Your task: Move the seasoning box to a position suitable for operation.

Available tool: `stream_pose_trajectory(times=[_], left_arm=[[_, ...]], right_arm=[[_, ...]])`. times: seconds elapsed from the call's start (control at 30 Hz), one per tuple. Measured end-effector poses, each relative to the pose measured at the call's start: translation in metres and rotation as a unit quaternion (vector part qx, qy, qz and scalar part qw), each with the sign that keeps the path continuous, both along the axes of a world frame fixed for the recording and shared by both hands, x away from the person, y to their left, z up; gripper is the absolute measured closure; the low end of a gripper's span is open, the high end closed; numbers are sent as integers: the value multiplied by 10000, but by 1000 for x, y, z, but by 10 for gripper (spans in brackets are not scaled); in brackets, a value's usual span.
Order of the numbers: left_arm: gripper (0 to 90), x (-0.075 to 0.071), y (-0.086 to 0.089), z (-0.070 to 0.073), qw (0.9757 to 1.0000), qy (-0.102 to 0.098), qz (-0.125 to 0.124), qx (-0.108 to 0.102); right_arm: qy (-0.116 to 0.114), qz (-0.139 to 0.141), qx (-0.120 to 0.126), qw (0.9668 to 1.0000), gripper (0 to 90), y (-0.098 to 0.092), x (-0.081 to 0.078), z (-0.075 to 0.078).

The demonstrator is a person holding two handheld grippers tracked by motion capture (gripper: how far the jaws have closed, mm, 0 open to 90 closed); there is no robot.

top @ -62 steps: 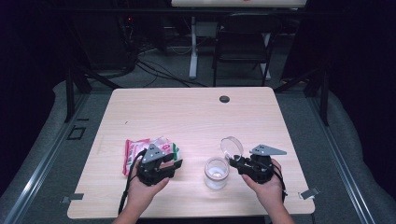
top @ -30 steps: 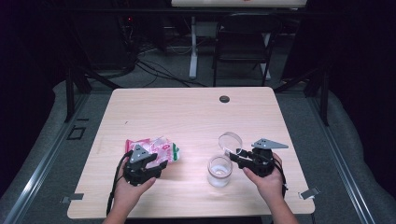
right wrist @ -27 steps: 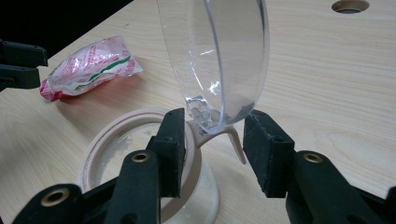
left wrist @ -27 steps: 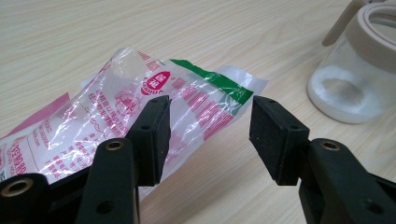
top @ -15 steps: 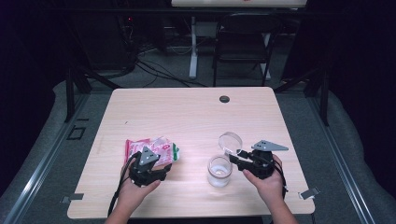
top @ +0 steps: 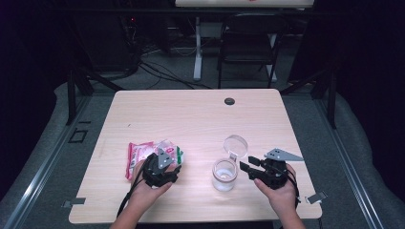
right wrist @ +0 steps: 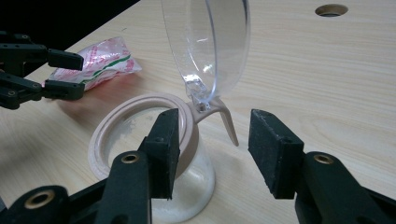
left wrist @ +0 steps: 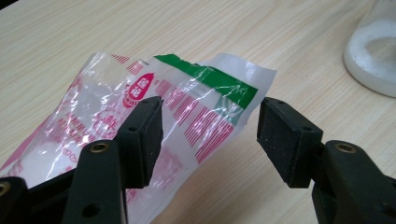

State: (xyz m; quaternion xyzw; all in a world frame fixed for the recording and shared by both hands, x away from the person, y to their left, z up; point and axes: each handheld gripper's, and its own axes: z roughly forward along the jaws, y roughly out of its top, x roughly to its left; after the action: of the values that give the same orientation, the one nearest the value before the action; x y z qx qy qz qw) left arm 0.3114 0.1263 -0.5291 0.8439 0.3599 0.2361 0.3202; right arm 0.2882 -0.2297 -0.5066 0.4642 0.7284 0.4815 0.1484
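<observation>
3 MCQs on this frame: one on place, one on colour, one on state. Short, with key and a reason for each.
1. Where does the plastic bag lie relative to the jar in the high view?
A. To its left
B. To its right
C. Inside it

2. What colour is the band at the bag's end?
A. Blue
B. Green
C. Yellow

3. What state is the jar's clear lid in?
A. Closed
B. Flipped open on its hinge
C. Lying loose on the table

Key: 1 A, the bag sits under the left gripper. 2 B, a green stripe shows in the left gripper view. 3 B, the lid stands up beyond the right gripper.
</observation>
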Motion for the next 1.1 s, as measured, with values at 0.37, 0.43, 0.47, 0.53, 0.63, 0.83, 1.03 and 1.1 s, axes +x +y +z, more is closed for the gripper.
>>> stream_pose_trajectory(times=[0.37,0.43,0.47,0.53,0.63,0.83,1.03,1.1], left_arm=[[409,6,-16,-7,9993,-143,-12,339],[410,7,-17,-8,9989,-222,-1,414],[411,8,-17,-8,9987,-228,-10,459],[415,10,-18,-11,9982,-282,84,527],[420,13,-16,-15,9972,-284,183,665],[420,16,-15,-21,9959,-313,293,794],[421,16,-17,-28,9932,-475,389,990],[433,16,-18,-30,9930,-488,406,997]], right_arm=[[-34,-152,6,9999,528,-10,-11,0],[-23,-166,-16,9999,528,-11,-12,0],[-24,-168,-23,9999,528,-11,-13,0],[-41,-201,-23,9998,528,-12,-14,0],[-40,-214,-22,9998,528,-14,-15,0],[-44,-220,-19,9997,527,-14,-15,0],[-39,-198,-36,9998,527,-14,-15,0],[-44,-219,-17,9997,527,-14,-15,0]])
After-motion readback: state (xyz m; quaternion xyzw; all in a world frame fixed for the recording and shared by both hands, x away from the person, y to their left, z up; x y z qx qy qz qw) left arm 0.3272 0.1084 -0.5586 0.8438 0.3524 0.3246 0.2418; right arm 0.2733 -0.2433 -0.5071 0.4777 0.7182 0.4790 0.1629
